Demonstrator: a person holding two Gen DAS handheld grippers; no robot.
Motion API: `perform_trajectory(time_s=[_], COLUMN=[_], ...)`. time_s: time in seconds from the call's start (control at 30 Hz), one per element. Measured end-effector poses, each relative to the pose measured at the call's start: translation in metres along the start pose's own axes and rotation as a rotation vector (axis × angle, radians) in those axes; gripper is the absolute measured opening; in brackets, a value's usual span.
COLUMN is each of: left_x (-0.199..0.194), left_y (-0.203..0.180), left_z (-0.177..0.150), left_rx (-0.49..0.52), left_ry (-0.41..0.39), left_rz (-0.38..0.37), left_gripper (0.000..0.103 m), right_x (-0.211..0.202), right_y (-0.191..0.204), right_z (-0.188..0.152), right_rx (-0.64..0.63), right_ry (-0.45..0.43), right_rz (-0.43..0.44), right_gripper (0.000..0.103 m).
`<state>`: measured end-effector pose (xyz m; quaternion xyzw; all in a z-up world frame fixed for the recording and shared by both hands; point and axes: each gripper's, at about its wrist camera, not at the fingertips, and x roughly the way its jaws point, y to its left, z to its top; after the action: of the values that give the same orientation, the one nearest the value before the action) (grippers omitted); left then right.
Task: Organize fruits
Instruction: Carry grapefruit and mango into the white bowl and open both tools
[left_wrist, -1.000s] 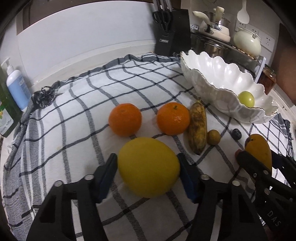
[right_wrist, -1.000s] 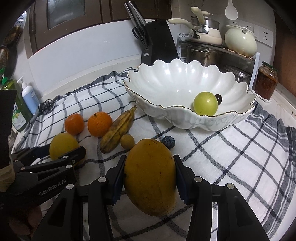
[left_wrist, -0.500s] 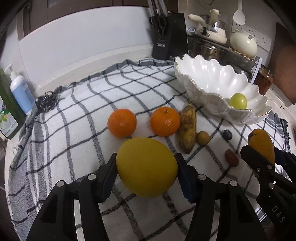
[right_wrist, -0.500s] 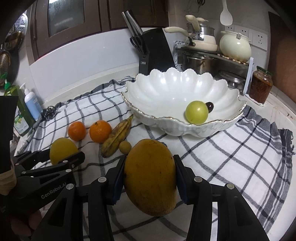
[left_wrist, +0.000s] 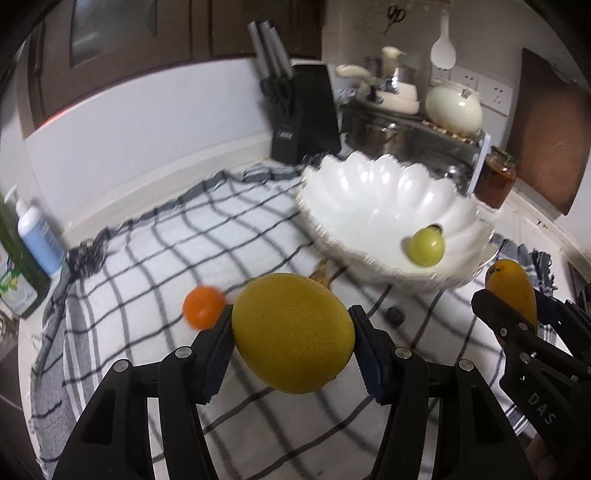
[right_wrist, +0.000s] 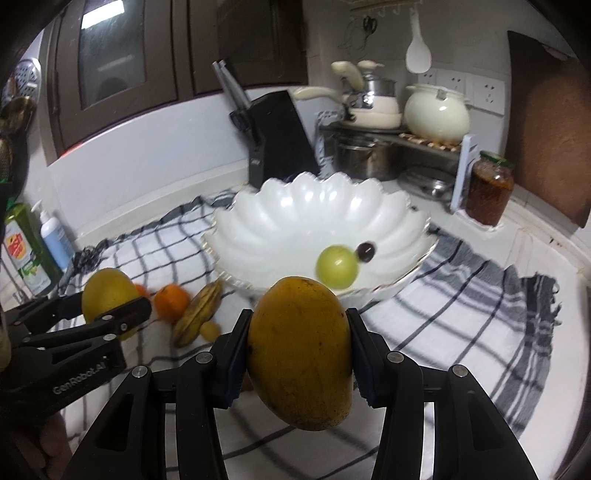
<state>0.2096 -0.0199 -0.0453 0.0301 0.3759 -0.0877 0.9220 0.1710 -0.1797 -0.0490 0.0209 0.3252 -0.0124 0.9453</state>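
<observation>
Over checked-cloth tabletop (right_wrist: 461, 325), left gripper (left_wrist: 291, 334) clamps a round yellow citrus fruit (left_wrist: 291, 332); right gripper (right_wrist: 299, 354) grips an oval orange-yellow mango (right_wrist: 299, 354) beside scalloped white bowl (right_wrist: 280, 214).

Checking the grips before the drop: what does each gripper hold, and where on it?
Left gripper: yellow citrus fruit, gripped across its middle. Right gripper: mango, gripped across its middle.

- "DAS" in pale letters on the black body of the right tongs (left_wrist: 517, 302), seen at the right edge of the left wrist view.
- "GenRobot.AI" in pale letters on the black body of the left tongs (right_wrist: 107, 308), seen in the right wrist view.
- Printing on the green bottle's (right_wrist: 26, 254) label, and a small pale logo on the knife block (left_wrist: 301, 114): too blurred to read.
</observation>
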Motion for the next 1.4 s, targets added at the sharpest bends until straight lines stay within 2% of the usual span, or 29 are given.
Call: perform_trajectory(time_s=[0.37, 0.7, 1.1, 1.4], left_x=[0.003, 0.034, 0.079, 0.103], left_y=[-0.031, -0.042, -0.054, -0.06], left_z=[0.044, 0.075, 0.088, 0.084], left_rx=[0.038, 0.075, 0.083, 0.081], left_ry=[-0.056, -0.069, -0.021, 0.054], left_rz=[-0.052, -0.061, -0.094, -0.122], left_gripper=[0.059, 0.059, 0.059, 0.06], right_x=[0.005, 0.04, 0.09, 0.102], right_y=[-0.036, -0.052, -0.068, -0.072], right_z=[0.037, 0.063, 0.069, 0.067], right_rx=[-0.002, -0.008, 0.017, 0.023], right_ry=[-0.039, -0.019, 0.056, 0.079], right_rz=[-0.068, -0.087, -0.077, -0.062], right_gripper=[0.049, 0.049, 0.049, 0.049])
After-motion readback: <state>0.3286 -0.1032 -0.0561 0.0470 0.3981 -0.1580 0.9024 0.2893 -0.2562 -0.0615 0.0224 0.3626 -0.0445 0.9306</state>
